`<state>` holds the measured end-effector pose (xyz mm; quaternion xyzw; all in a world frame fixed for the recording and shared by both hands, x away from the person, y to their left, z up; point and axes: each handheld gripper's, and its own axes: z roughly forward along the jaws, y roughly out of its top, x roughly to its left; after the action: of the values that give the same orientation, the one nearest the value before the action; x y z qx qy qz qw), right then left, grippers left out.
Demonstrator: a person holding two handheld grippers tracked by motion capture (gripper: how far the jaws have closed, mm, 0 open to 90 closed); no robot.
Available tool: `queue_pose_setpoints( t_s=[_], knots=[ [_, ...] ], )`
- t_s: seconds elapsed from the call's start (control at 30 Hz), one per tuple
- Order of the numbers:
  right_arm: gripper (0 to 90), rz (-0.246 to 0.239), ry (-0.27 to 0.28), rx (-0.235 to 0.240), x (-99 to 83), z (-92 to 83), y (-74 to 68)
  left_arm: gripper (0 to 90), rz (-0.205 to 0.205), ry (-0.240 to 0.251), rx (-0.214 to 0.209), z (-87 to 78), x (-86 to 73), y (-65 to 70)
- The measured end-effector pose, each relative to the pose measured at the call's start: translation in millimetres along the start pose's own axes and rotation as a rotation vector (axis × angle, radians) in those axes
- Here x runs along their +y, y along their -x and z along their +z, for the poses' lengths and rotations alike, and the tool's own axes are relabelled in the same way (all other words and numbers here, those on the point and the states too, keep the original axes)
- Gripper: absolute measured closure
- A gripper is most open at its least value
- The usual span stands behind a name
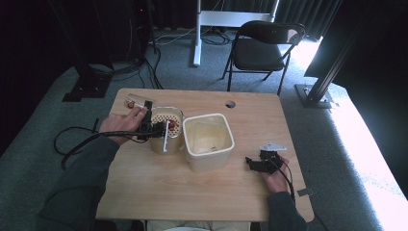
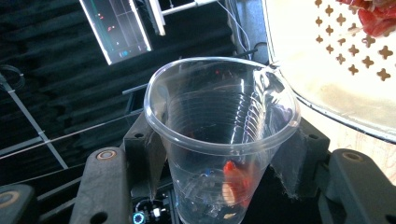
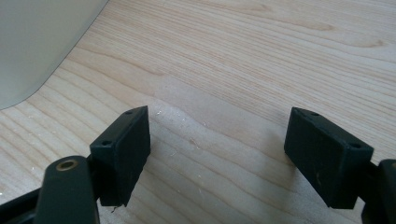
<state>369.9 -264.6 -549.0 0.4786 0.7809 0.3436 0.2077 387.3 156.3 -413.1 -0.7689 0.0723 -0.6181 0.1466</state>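
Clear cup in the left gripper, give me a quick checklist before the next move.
1. Left gripper clamped on the cup: ok.
2. Cup emptied: not ok, a red piece sits at its bottom.
3. Cup mouth beside the colander: ok.
4. Red pieces lie in the colander: ok.
5. Right gripper open, nothing between its jaws: ok.
6. White tub upright on the table: ok.

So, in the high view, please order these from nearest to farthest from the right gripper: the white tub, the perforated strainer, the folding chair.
From the right gripper:
1. White tub, just to its left, mid-table.
2. Perforated strainer, beyond the tub, by the left gripper.
3. Folding chair, on the floor behind the table.
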Motion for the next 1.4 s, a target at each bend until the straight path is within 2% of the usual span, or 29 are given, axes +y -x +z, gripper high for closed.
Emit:
queue_pose_setpoints(
  t_s=[0.23, 0.33, 0.4, 0.53, 0.6, 0.7, 0.77, 0.83, 0.9, 0.93, 1.0, 1.07, 1.13, 1.2, 1.27, 1.3, 1.37, 1.4],
  knots=[
    [22.0, 0.0, 0.0, 0.0, 0.0, 0.0, 0.0, 42.1, -0.017, 0.01, 0.002, -1.7, 0.4, -2.4],
    [22.0, 0.0, 0.0, 0.001, -0.1, -0.1, 0.0, 42.2, -0.02, 0.003, 0.001, -2.9, -7.0, -2.1],
    [22.0, -0.003, 0.0, 0.003, -0.3, -0.3, 0.0, 42.2, -0.043, -0.013, -0.01, -1.0, -13.1, -3.3],
    [22.0, -0.003, 0.0, 0.003, -0.3, -0.3, 0.0, 42.5, -0.074, 0.017, -0.018, -3.0, -11.8, -5.0],
    [22.0, -0.003, 0.0, 0.003, -0.4, -0.4, 0.0, 42.4, -0.102, -0.008, -0.026, 2.5, -14.8, -6.5],
    [22.0, -0.002, 0.0, 0.003, -0.4, -0.4, 0.0, 42.5, -0.129, 0.006, -0.034, 1.2, -17.0, -8.9],
    [22.0, -0.002, 0.0, 0.003, -0.4, -0.4, 0.0, 42.4, -0.136, 0.002, -0.026, -0.1, -17.4, -9.6],
    [22.0, -0.002, 0.0, 0.003, -0.4, -0.5, 0.0, 42.6, -0.136, 0.038, -0.022, -4.2, -15.4, -10.5],
    [22.0, -0.003, 0.0, 0.003, -0.4, -0.5, -0.1, 42.7, -0.151, 0.003, -0.04, 2.4, -17.8, -10.3],
    [22.0, -0.002, -0.001, 0.003, -0.4, -0.5, -0.1, 42.7, -0.153, 0.002, -0.037, 3.1, -18.4, -10.4],
    [22.0, -0.002, -0.001, 0.004, -0.6, -0.6, -0.2, 42.8, -0.164, 0.037, -0.036, -1.6, -17.3, -10.2],
    [22.0, -0.002, -0.001, 0.004, -0.5, -0.6, -0.2, 42.9, -0.16, 0.019, -0.034, -1.4, -16.6, -9.6],
    [22.0, -0.002, -0.001, 0.004, -0.5, -0.6, -0.2, 43.1, -0.167, 0.057, -0.036, -5.0, -15.7, -10.4],
    [22.0, -0.002, -0.001, 0.004, -0.5, -0.6, -0.1, 43.1, -0.15, 0.013, -0.039, -1.5, -15.1, -9.5],
    [22.0, -0.003, -0.001, 0.004, -0.5, -0.6, -0.1, 43.2, -0.171, 0.068, -0.04, -7.1, -13.7, -11.1],
    [22.0, -0.003, -0.001, 0.004, -0.5, -0.6, -0.1, 43.4, -0.171, 0.068, -0.04, -7.1, -13.7, -11.1],
    [22.0, -0.002, -0.001, 0.004, -0.5, -0.6, -0.2, 43.3, -0.169, 0.024, -0.041, -2.0, -14.2, -11.7],
    [22.0, -0.003, -0.001, 0.004, -0.5, -0.6, -0.1, 43.3, -0.174, 0.039, -0.037, -4.1, -14.1, -12.0]
  ],
)
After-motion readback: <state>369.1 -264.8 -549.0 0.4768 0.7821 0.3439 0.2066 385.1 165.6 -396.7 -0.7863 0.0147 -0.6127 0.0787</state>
